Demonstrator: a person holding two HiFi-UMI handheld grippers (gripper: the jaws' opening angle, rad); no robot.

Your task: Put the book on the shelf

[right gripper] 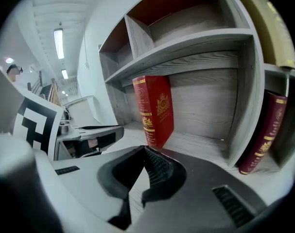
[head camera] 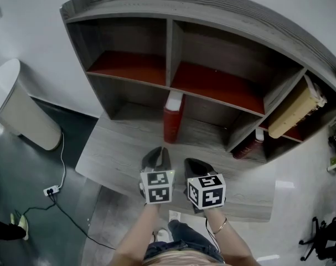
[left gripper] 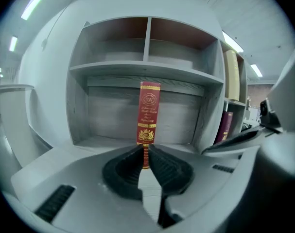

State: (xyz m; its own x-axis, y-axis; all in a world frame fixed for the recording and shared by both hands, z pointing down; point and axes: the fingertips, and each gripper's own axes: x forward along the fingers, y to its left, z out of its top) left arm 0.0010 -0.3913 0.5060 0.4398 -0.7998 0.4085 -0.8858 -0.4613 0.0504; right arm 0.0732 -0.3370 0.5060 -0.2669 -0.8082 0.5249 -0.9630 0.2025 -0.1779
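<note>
A red book [head camera: 173, 117] with gold print stands upright at the front of the shelf's lower middle compartment [head camera: 212, 127]. In the left gripper view its spine [left gripper: 148, 110] shows straight ahead, beyond the jaw tips. My left gripper [head camera: 156, 155] [left gripper: 146, 153] sits just in front of the book, its jaws drawn almost together with only a thin slit and nothing held. My right gripper [head camera: 198, 168] [right gripper: 147, 152] hovers beside it over the table, shut and empty, with the book [right gripper: 157, 110] ahead and to its left.
The grey shelf unit [head camera: 170, 40] stands on a wooden table [head camera: 112, 157]. A beige book [head camera: 292, 112] leans in the right compartment and a dark red book [head camera: 252, 144] [right gripper: 264, 135] stands below it. On the floor at left are a white bin [head camera: 18, 107] and a cable [head camera: 54, 190].
</note>
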